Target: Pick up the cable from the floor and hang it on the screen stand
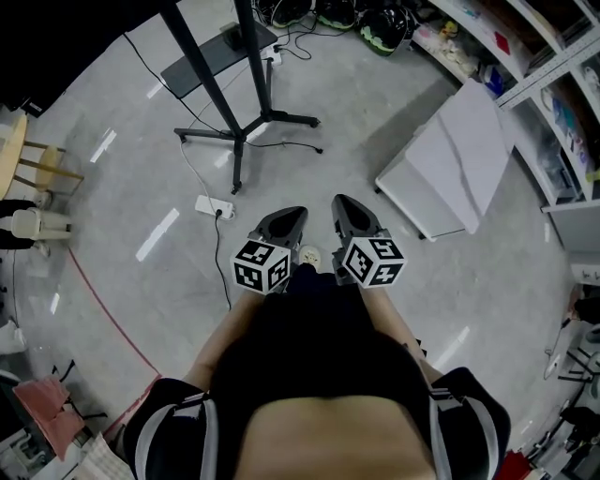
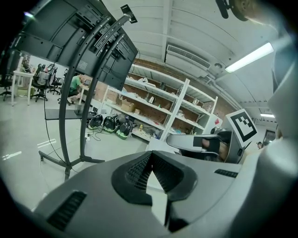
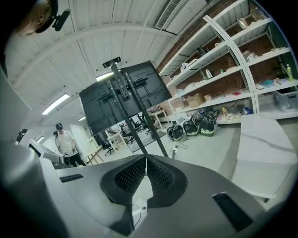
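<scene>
- Grey polished floor (image 1: 394, 281) on every side. By my reading the task has barely begun: nothing is lifted and nothing hangs on the screen stand (image 1: 246, 103).
- Left gripper (image 1: 292, 216) is clenched, jaws met at the tips with nothing between them. Right gripper (image 3: 145, 160) is likewise clenched and empty. Both are held side by side at mid-frame in the head view, pointing toward 12 o'clock.
- The black cable (image 1: 226, 258) lies on the floor at 9 o'clock from the left gripper. It is plugged into a white power strip (image 1: 212, 205) and runs back toward my feet.
- Thinner leads (image 1: 281, 145) trail round the stand's feet, so I cannot be sure which cable is meant.
- The stand is at 11 o'clock with its black legs splayed. The gripper views show its dark screen high up.
- Left to do: open a gripper, go down, take the cable, carry it over and drape it.
- Around: a white panel (image 1: 459, 159) at 2 o'clock, shelving (image 1: 553, 84) at 1, black-and-green gear (image 1: 380, 23) at 12, a wooden stool (image 1: 37, 164) at 9.
- Likely snags: the plug seated in the strip may drag it along, and the stand's legs and loose leads crowd the approach.
</scene>
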The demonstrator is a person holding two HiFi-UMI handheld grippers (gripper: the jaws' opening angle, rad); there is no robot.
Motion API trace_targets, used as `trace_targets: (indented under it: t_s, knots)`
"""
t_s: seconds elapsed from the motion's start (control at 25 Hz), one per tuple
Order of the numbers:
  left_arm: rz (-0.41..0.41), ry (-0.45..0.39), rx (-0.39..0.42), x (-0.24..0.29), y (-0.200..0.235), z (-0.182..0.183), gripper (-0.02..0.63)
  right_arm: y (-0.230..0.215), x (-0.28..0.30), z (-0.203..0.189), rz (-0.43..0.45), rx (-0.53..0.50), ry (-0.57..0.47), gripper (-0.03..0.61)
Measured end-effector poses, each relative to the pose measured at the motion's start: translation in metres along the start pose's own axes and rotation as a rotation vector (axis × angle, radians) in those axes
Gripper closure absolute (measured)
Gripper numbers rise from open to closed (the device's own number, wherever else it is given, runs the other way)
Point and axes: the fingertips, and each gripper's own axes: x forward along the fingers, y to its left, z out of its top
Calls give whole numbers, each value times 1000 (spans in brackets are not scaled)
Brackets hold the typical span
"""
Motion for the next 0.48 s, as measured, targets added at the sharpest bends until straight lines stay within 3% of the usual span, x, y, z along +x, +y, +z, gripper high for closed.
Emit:
trace_targets:
  t_s: [0.48]
  knots:
    - [27,-29,-15,42,24,24,607,-31,40,24,13,-7,14,552]
